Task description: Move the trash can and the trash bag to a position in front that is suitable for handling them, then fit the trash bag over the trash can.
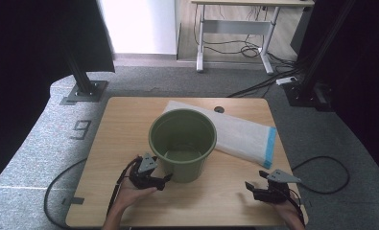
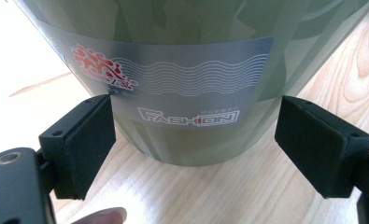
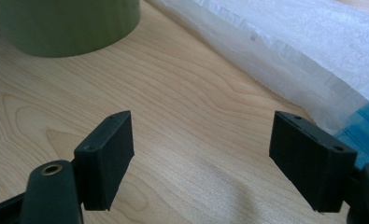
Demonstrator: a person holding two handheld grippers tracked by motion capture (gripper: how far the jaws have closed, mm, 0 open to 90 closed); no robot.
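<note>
A green bucket (image 1: 183,143) stands upright mid-bench (image 1: 129,120), its far side over the edge of a white bag (image 1: 240,134) that lies flat toward the far right corner. The left gripper (image 1: 165,179) sits at the bucket's near side, fingers (image 2: 86,140) apart around its base. Near the bench's right front corner, the right gripper (image 1: 249,188) hovers with fingers (image 3: 107,154) apart over bare wood.

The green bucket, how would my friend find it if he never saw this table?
Look at the wooden table, right in its middle. The green bucket stands upright and open there, partly on a flat white bag with a blue end. It is the one round, tall thing, with a label reading FASHION.
</note>
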